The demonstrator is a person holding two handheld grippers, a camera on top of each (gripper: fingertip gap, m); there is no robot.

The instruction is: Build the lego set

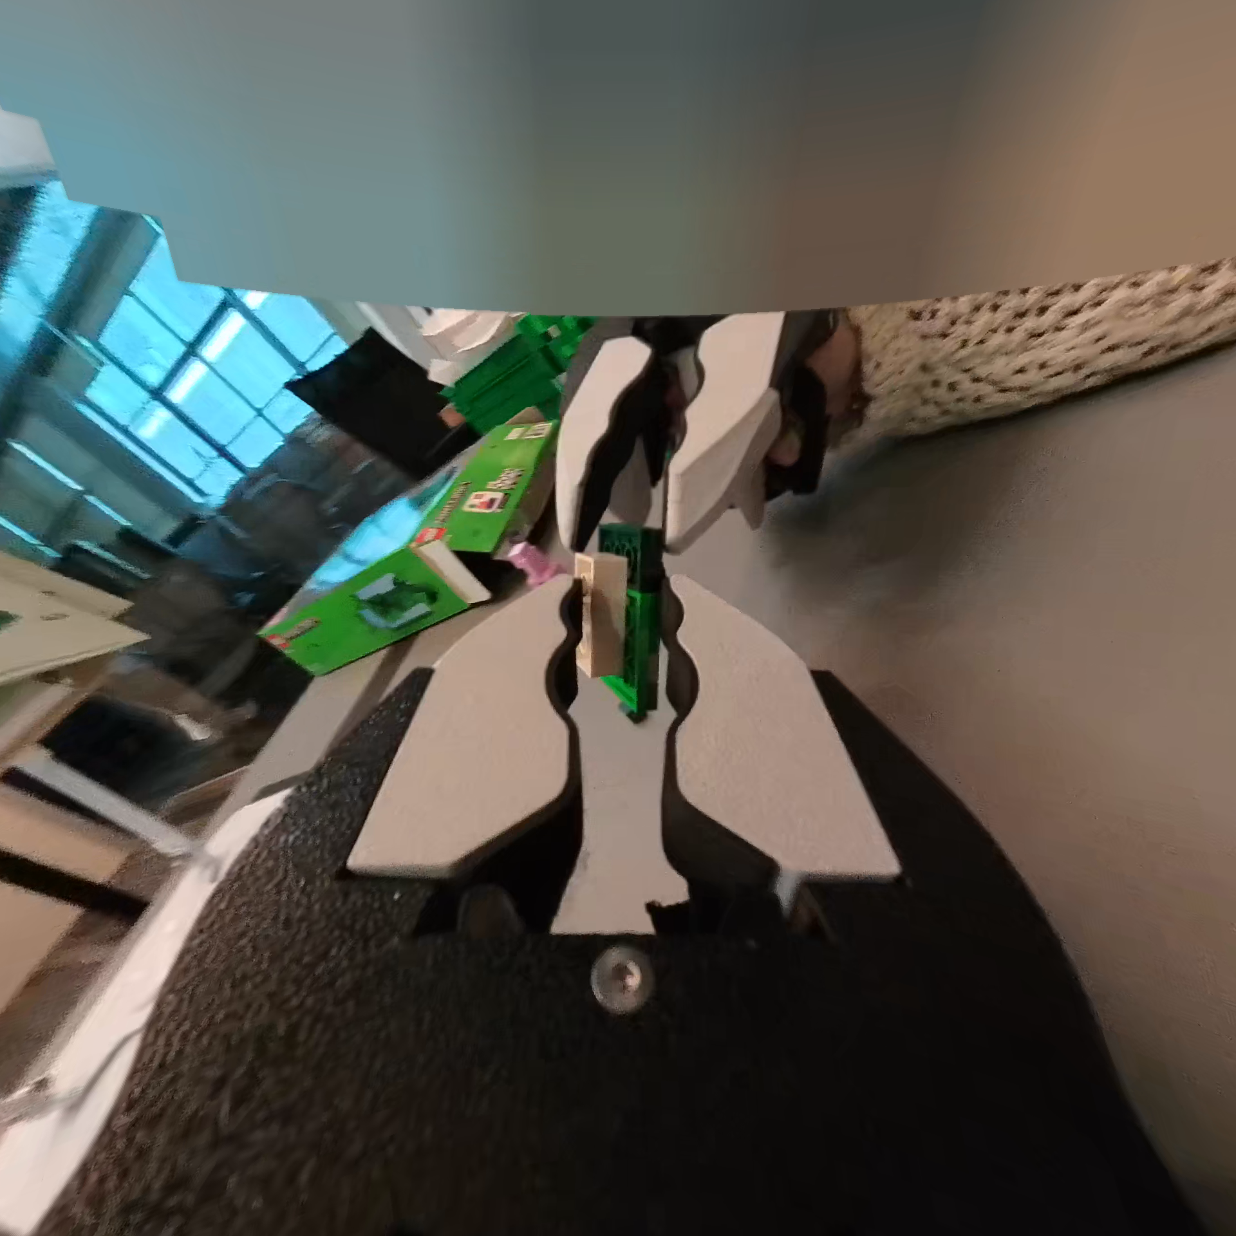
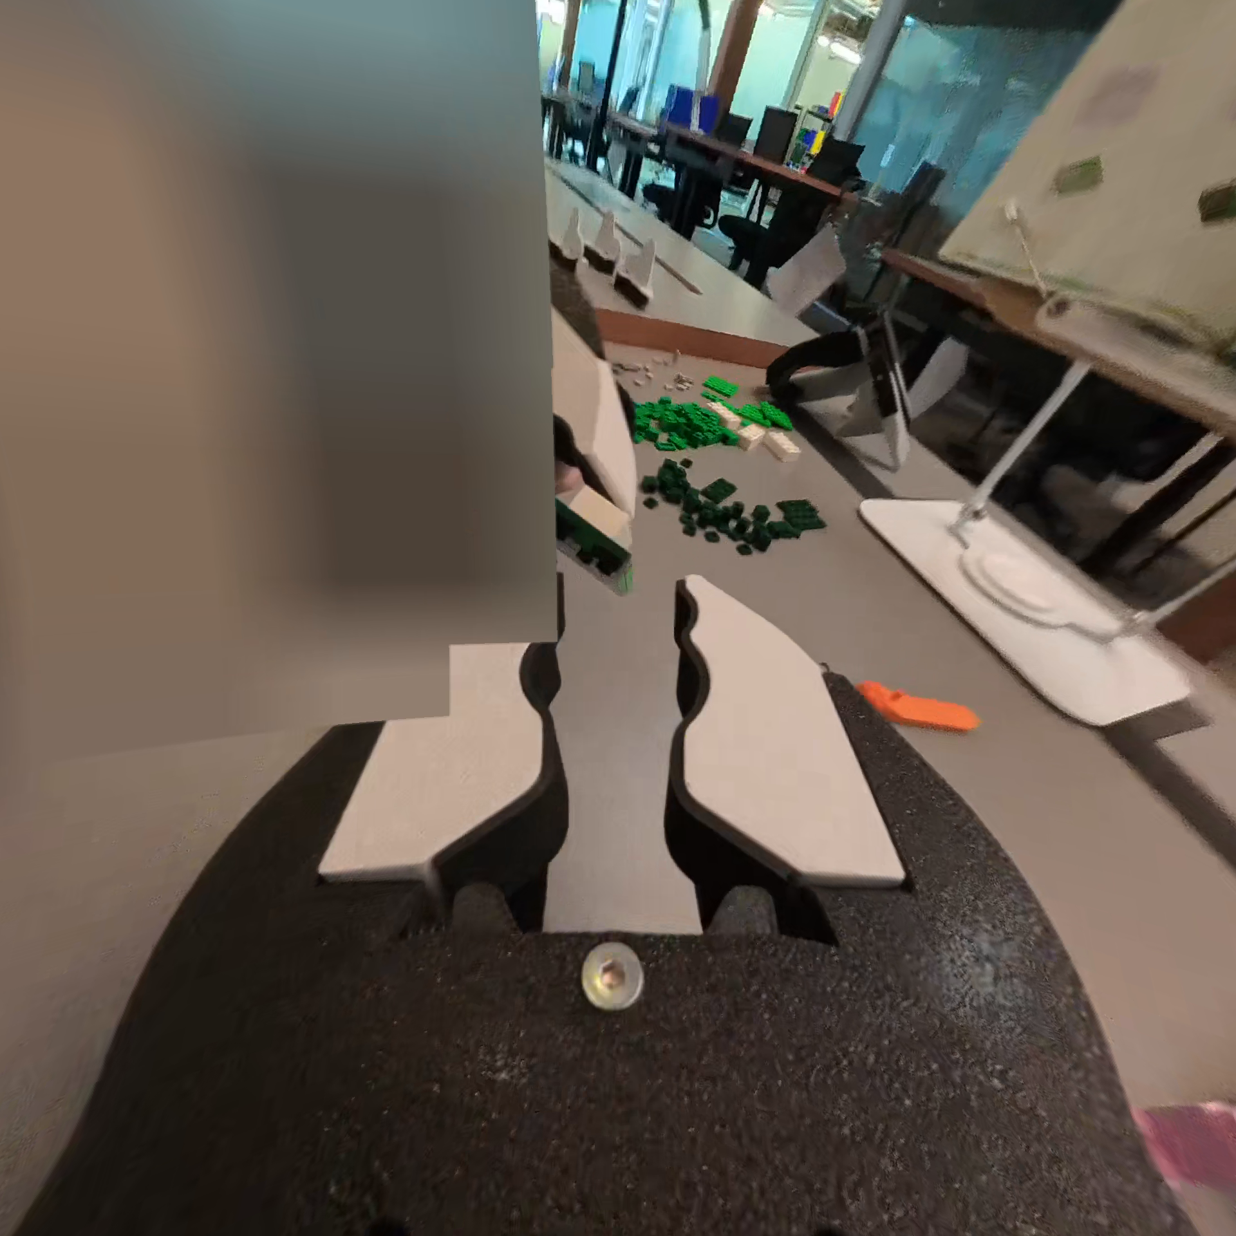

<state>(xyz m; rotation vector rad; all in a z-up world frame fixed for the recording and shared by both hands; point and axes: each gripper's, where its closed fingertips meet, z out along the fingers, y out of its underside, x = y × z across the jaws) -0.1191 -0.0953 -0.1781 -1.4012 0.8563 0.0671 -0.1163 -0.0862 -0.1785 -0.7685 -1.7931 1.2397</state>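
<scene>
My left gripper (image 1: 622, 592) is shut on a small Lego assembly: a green plate (image 1: 643, 642) standing on edge with a tan brick (image 1: 602, 622) on its left face. It is held just above the grey table (image 1: 1003, 669). My right gripper (image 1: 625, 535) faces it from the far side, its tips right at the assembly's top end. In the right wrist view the right gripper (image 2: 622, 602) is open and empty. Its left fingertip is hidden by a blur patch. The assembly (image 2: 595, 542) and the left gripper's fingers (image 2: 608, 428) show just beyond it.
Loose piles lie on the table: bright green bricks (image 2: 682, 421), dark green bricks (image 2: 729, 515), white bricks (image 2: 769, 435) and small grey parts (image 2: 649, 371). An orange brick separator (image 2: 923, 709) and a white stand base (image 2: 1023, 602) are to the right. A green Lego box (image 1: 415, 575) is to the left.
</scene>
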